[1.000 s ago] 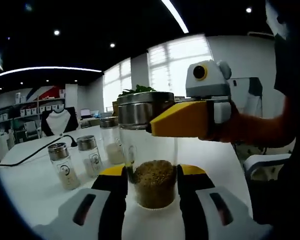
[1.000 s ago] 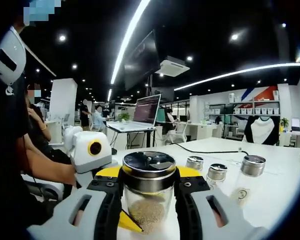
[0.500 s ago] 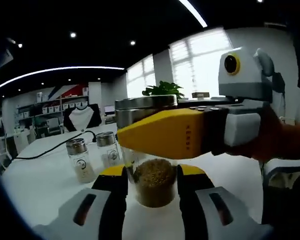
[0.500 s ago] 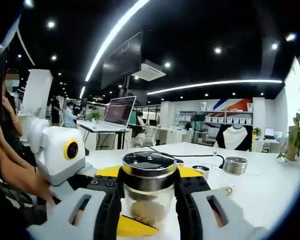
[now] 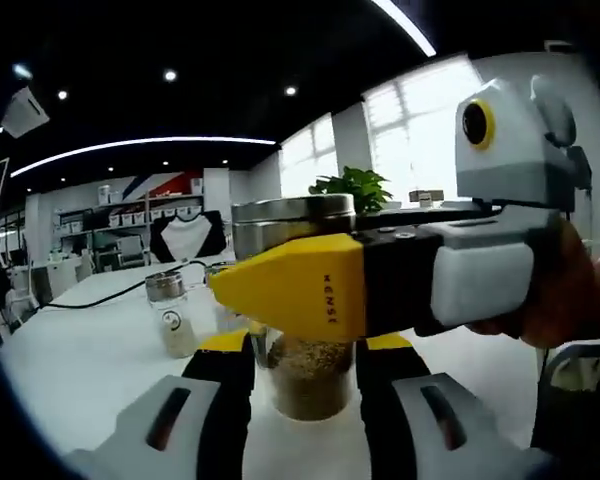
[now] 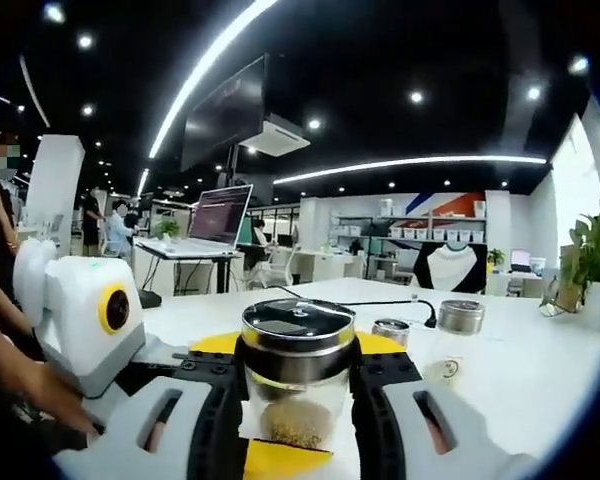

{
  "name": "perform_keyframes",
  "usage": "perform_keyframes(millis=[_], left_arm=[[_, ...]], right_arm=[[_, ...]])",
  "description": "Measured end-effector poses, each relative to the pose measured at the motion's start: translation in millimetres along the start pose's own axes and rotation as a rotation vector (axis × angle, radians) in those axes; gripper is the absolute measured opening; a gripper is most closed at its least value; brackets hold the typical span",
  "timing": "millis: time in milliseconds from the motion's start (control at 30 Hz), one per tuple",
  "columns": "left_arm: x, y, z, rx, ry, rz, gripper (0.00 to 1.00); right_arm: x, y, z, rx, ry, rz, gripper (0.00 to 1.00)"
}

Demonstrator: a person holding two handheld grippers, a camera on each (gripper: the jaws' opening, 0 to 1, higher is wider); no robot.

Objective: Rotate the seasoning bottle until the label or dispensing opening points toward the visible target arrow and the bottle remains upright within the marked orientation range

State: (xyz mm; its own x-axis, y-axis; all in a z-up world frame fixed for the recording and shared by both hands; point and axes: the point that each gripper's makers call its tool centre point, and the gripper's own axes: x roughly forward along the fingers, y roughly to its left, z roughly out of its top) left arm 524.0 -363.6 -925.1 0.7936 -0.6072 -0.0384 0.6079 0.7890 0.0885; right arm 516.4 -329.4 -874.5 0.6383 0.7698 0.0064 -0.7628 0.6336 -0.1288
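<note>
1. Nearest to you in the left gripper view, your left claw [image 5: 305, 385] pinches the lower glass body of the seasoning bottle [image 5: 302, 365]; its two jaws press the glass from either side at the level of the brown granules; the bottle stands upright on the white desk [image 5: 90, 365].

2. In the right gripper view, your right claw [image 6: 298, 385] grips the same bottle [image 6: 298, 395] higher up, the jaws pressed against the glass just under the steel cap [image 6: 298, 340]; from the left gripper view that claw comes in from the right, its yellow jaw lying across the bottle just below the cap.

3. So both claws hold one bottle, one low and one high; this reads as the turn in progress, the lower claw steadying and the upper one twisting, though that is a judgement.

4. No label faces either camera on the held bottle, and no target arrow or marked range can be made out on the desk; how far the opening has come round cannot be told; the cap top shows a dark slot, too small to read for direction.

5. What looks left: finish the twist, check the opening against the arrow, then let go with the bottle upright.

6. Just beyond, spare shakers [image 5: 170, 315] stand on the desk with a black cable [image 5: 90, 295] behind them.

7. Far back are a laptop [image 6: 218, 215], a leafy plant [image 5: 355, 187], shelves and a bust form [image 6: 450, 268].
</note>
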Motion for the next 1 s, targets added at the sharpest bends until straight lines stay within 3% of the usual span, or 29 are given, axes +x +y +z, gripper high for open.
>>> perform_keyframes(millis=[67,267,367,567,667,800,867,1000], left_arm=[[-1,-4.1,1.4,-0.023,-0.018,-0.072,0.43],[-5,-9.6,5.7,-0.036,-0.037,-0.21,0.44],[-7,-11.1,8.9,-0.044,-0.05,-0.256,0.46],[-10,-18.3,14.0,-0.029,-0.072,-0.34,0.49],[-12,-23.1,15.9,-0.064,-0.078,-0.403,0.51],[-14,-30.8,14.7,-0.038,-0.063,-0.434,0.45],[-10,-25.9,13.1,0.017,-0.055,-0.384,0.44],[-9,-25.1,12.1,0.007,-0.047,-0.37,0.43]], right_arm=[[-3,7,1.4,-0.026,-0.002,0.048,0.39],[-7,16,6.7,0.005,-0.034,0.153,0.39],[-10,22,11.0,0.046,-0.054,0.227,0.39],[-17,26,16.0,0.052,-0.071,0.303,0.39],[-24,27,20.3,0.064,-0.087,0.346,0.39],[-25,23,18.7,0.082,-0.073,0.342,0.39],[-23,20,16.4,0.083,-0.061,0.321,0.39],[-23,19,15.0,0.083,-0.054,0.314,0.39]])
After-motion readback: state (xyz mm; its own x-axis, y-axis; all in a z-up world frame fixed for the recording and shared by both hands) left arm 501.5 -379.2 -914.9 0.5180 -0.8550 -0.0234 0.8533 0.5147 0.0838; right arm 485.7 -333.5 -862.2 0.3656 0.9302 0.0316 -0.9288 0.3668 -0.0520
